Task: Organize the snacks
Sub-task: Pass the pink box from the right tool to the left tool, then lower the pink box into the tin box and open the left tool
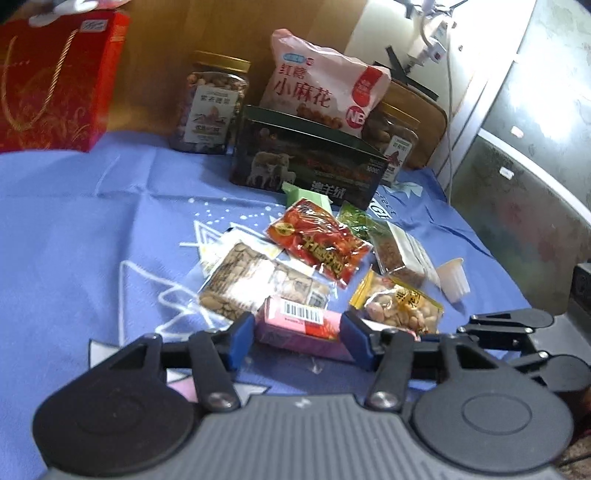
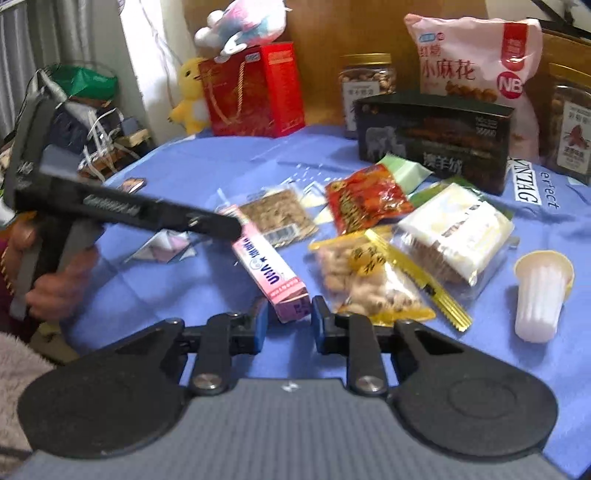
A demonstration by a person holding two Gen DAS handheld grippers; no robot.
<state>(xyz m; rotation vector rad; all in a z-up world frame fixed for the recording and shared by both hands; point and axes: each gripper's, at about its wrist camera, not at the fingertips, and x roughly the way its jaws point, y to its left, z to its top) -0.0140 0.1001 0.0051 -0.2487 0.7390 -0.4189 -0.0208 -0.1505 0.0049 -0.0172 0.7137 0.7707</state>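
A pink candy box (image 1: 299, 328) lies on the blue cloth (image 1: 92, 229). My left gripper (image 1: 297, 341) is open, its blue pads on either side of the box. In the right wrist view the same pink box (image 2: 271, 271) lies with its near end between the open pads of my right gripper (image 2: 290, 326). The left gripper's arm (image 2: 140, 212) reaches over the box's far end. Around it lie a peanut packet (image 2: 364, 282), a red spicy packet (image 2: 365, 197), a seed packet (image 2: 279, 214), a white wrapped cake pack (image 2: 456, 232) and a jelly cup (image 2: 541, 295).
At the back stand a dark box (image 2: 434, 138), a pink bag of twists (image 2: 476, 70), two nut jars (image 1: 210, 105) (image 2: 570, 125) and a red gift box (image 2: 255, 90). Plush toys (image 2: 240, 26) sit behind it. Clutter is beyond the table's left edge.
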